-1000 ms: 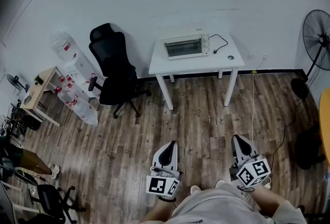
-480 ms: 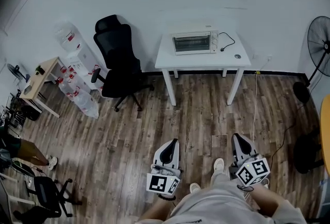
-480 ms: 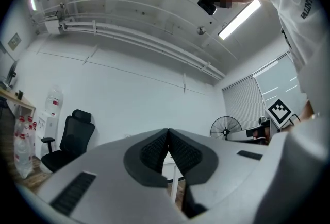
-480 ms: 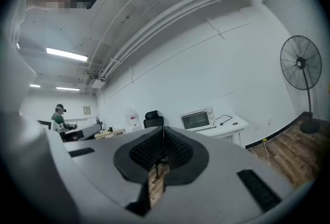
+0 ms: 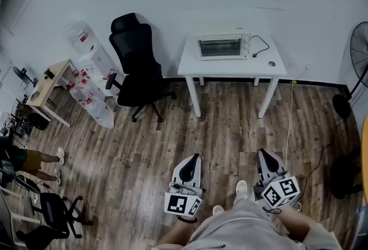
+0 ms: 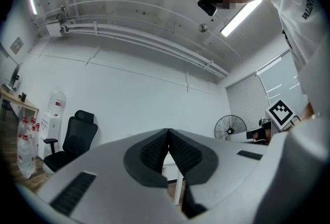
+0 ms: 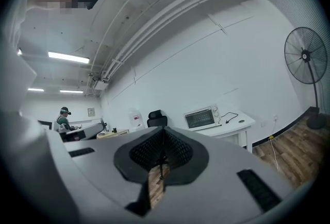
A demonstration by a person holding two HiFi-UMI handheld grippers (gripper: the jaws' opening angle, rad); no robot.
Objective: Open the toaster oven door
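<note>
The toaster oven (image 5: 223, 46) stands towards the back of the one white surface (image 5: 230, 69), against the wall, with its glass door (image 5: 219, 47) shut. Any print on it is too small to read. One black cable (image 5: 262, 43) loops beside it on the right, and one small round thing (image 5: 271, 63) lies near the surface's right end. One black office chair (image 5: 137, 64) stands to the left; the water jugs (image 5: 86, 47) beyond it bear red labels that are too small to read. One standing fan (image 5: 361, 47) is cut by the right edge.

Both tools are well apart from the oven, over the wooden floor (image 5: 144, 145). The left tool (image 5: 192, 158) and the right tool (image 5: 264, 153) each have their jaws pressed together on nothing.

Against a second ago, the oven and surface sit further right in the head view, more of the fan is cut off, and one white shoe (image 5: 241, 188) has stepped forward.
</note>
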